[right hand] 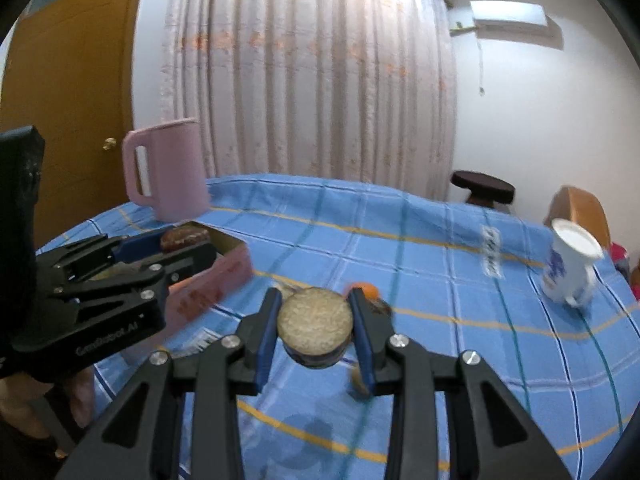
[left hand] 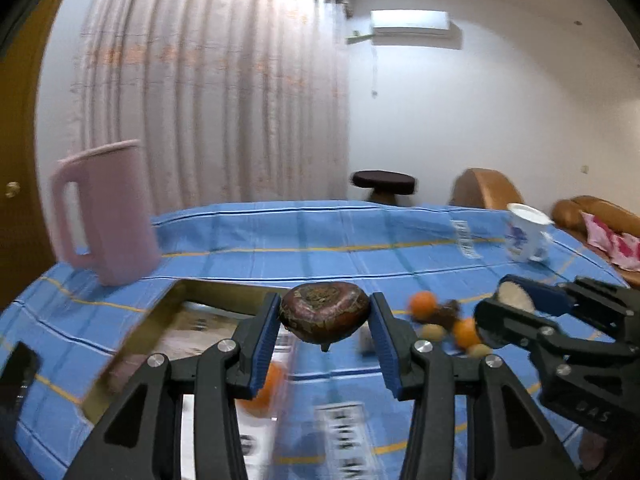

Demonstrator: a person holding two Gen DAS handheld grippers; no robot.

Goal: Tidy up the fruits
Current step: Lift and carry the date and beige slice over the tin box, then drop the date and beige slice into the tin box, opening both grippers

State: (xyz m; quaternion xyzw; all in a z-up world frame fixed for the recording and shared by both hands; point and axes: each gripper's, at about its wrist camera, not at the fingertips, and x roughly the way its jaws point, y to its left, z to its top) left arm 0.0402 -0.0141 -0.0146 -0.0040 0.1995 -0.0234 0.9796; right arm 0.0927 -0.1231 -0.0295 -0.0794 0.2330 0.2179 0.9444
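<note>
My left gripper (left hand: 325, 316) is shut on a dark reddish-brown fruit (left hand: 324, 312) and holds it above the near edge of an open box (left hand: 160, 320). It also shows in the right wrist view (right hand: 184, 238). My right gripper (right hand: 314, 328) is shut on a round fruit with a pale rough cut face (right hand: 315, 326), held above the tablecloth. An orange (left hand: 264, 392) lies below my left fingers. More small oranges (left hand: 424, 304) and brownish fruits (left hand: 434, 332) lie on the cloth between the grippers.
A pink pitcher (left hand: 108, 212) stands behind the box at the table's left. A white mug with blue print (left hand: 524, 232) stands at the far right. The blue checked tablecloth (left hand: 320, 232) covers the table. A stool and sofa stand beyond.
</note>
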